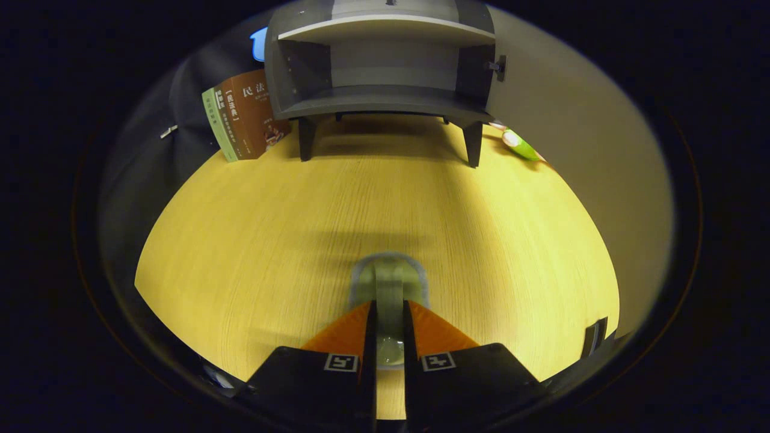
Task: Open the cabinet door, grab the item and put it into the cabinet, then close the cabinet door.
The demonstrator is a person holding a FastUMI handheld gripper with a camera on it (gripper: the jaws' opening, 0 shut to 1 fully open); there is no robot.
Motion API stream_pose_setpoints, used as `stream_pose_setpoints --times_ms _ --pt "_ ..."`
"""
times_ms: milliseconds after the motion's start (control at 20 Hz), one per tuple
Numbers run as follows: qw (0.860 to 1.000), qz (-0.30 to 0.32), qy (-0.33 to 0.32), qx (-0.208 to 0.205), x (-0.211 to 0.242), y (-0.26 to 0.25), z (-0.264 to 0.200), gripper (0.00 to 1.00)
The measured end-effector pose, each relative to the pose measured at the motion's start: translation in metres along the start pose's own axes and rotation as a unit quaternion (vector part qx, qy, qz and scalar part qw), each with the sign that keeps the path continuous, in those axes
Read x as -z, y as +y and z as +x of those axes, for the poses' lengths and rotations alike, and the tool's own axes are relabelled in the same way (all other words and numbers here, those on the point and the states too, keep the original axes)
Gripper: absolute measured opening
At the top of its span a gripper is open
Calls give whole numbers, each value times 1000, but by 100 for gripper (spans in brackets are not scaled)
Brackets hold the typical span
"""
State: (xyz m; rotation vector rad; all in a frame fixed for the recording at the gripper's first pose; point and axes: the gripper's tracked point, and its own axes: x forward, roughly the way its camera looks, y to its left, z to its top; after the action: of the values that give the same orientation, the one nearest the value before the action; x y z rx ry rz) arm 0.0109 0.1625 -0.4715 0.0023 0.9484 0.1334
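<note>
Gripper (389,313) held low over table (240,252), fingers clamping a cup (389,282)

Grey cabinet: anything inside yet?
No: both shelves of the open grey wooden cabinet look bare; its far corners are shadowed. The gripper grips the grey-green clear item over the yellow wooden table.

Gripper (390,313) fingers nearly closed, apparently pinching something between

The hand-held gripper (390,313) has two wedge-shaped fingers on black blocks, each bearing a square black-and-white marker.
</note>
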Motion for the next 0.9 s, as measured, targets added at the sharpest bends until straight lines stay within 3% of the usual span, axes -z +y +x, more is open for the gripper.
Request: stream_pose_setpoints --times_ms 50,100,450,650,900 --pt "1000 -3 1 -2 0 2 2 24" --pt "1000 -1 0 -5 -1 3 -1 15" --pt "999 0 -41 -22 -57 14 -55 14" --pt "996 35 -76 -36 -120 17 -100 14" --pt "988 30 -138 -62 -224 28 -152 14"
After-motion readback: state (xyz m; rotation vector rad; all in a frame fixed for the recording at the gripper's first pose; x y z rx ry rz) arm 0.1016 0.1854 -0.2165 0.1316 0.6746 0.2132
